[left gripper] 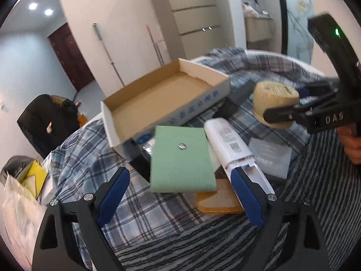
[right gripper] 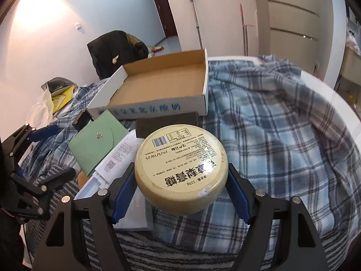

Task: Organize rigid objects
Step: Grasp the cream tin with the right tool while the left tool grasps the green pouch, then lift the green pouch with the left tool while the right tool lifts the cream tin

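A round pale-yellow tin [right gripper: 180, 164] with a printed label sits between the blue pads of my right gripper [right gripper: 180, 167], which is shut on its sides. In the left wrist view the same tin [left gripper: 273, 94] is held by the right gripper [left gripper: 293, 101] just above the plaid cloth. A green snap pouch [left gripper: 180, 160] lies tilted on a long white box [left gripper: 227, 140]. My left gripper [left gripper: 179, 172] is open around the pouch's near edge, its pads clear of it. The open cardboard box [left gripper: 158, 74] stands empty behind them.
Under the pile lie a grey booklet [left gripper: 270, 155], an orange-rimmed flat item [left gripper: 216, 203] and a black block [right gripper: 167, 122]. Plaid cloth [right gripper: 270, 135] covers the round table. A black bag [right gripper: 112, 49] and a plastic bag with yellow paper [left gripper: 29, 176] sit beyond the left edge.
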Demonstrator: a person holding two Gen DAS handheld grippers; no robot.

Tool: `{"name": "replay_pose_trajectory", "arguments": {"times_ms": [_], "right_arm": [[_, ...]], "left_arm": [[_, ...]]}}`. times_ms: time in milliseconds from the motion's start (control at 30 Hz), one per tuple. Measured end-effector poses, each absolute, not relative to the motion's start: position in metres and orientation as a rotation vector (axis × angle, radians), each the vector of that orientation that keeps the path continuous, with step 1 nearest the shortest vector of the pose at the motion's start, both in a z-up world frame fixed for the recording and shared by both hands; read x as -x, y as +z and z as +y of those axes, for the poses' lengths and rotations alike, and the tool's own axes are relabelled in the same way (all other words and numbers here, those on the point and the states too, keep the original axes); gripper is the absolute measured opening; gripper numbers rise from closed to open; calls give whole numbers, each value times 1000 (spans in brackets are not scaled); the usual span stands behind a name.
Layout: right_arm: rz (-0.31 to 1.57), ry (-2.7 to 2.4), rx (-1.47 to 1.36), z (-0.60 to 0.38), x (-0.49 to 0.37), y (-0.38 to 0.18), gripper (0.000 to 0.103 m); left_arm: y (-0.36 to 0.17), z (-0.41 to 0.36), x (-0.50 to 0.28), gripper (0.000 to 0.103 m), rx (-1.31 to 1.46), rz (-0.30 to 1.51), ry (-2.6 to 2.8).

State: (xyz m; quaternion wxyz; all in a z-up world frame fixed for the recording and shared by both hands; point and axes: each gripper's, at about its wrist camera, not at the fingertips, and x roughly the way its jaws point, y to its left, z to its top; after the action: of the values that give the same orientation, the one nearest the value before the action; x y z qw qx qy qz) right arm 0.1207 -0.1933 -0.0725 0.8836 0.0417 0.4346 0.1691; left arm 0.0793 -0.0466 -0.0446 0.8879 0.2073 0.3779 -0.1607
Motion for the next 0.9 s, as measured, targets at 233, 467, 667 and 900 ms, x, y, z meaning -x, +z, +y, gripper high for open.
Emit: {"name": "replay_pose_trajectory", "arguments": {"times_ms": [233,467,667,900], "right_arm": [[908,329,-96,-198,-122,-74,74],[904,324,-92,-198,-121,-73,74],[919,328,-81,-197,-121,-76,74],[921,329,-78,-197,-122,-76,74]], "left_arm": [[-62,-57,-102,93,-476,873,-328],[-72,-40,-123,93,-307,1030,-326],[-67,-41,-129,93,-196,1036,-257],[-71,-44,-134,71,-121,1058,-253]]}}
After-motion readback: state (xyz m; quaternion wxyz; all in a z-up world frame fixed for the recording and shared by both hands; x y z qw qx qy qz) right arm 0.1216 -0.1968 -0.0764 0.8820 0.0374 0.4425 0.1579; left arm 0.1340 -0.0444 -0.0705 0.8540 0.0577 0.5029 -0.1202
